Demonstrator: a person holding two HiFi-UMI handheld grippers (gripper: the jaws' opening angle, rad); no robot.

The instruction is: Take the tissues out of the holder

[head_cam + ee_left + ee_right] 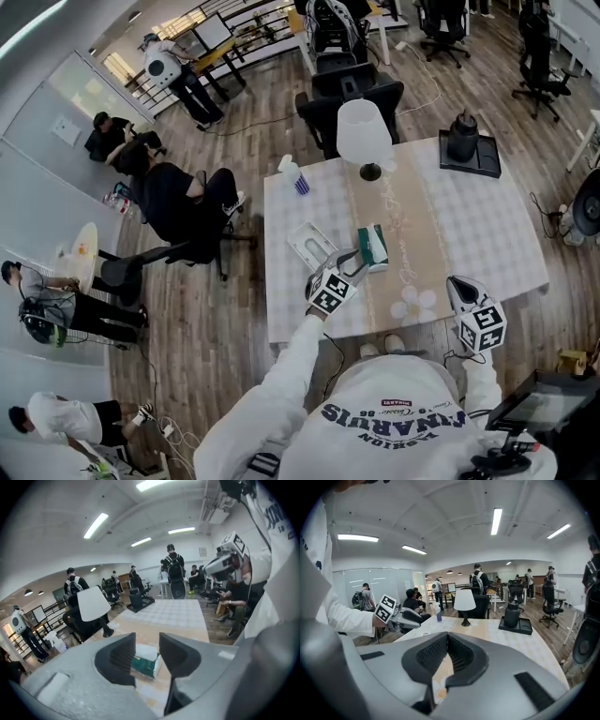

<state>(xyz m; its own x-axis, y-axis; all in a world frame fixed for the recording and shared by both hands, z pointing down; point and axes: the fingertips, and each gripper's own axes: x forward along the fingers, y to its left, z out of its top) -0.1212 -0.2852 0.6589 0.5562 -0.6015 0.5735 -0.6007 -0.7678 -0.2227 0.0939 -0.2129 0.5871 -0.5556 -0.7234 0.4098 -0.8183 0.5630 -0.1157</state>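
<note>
White sleeve [272, 394] comes first at the bottom of the head view, reaching fwd to the left claw [356, 264]. Its jaws are apart w/ nothing pressed between them. In the left gripper view the claw [146, 651] frames the tissue pack [143, 664], which sits a bit beyond the pads, not touched. The green-and-white pack [374, 247] stands on the beige runner [398, 211], just right of the white holder [310, 246]. It looks already out of it; can't tell if more tissues remain inside. Right claw [454, 283] hangs over the near edge of the table [487, 225], well apart from the pack. Its jaws are together and empty, as the right gripper view shows [447, 644].

Risks, as I judge them:
- Pack is light and stands on a narrow side, so one pad landing first prob. tips or skids it along the runner.
- A shallow bite may catch only the soft wrap, so the pack sags or slips out on the lift.
- Too hard a squeeze crushes the tissues.
- Holder is just beside the left claw, so a sideways swing could shove it twd the table's left edge.
- Nothing steadies the pack, since the right claw is too far off to help.
</note>
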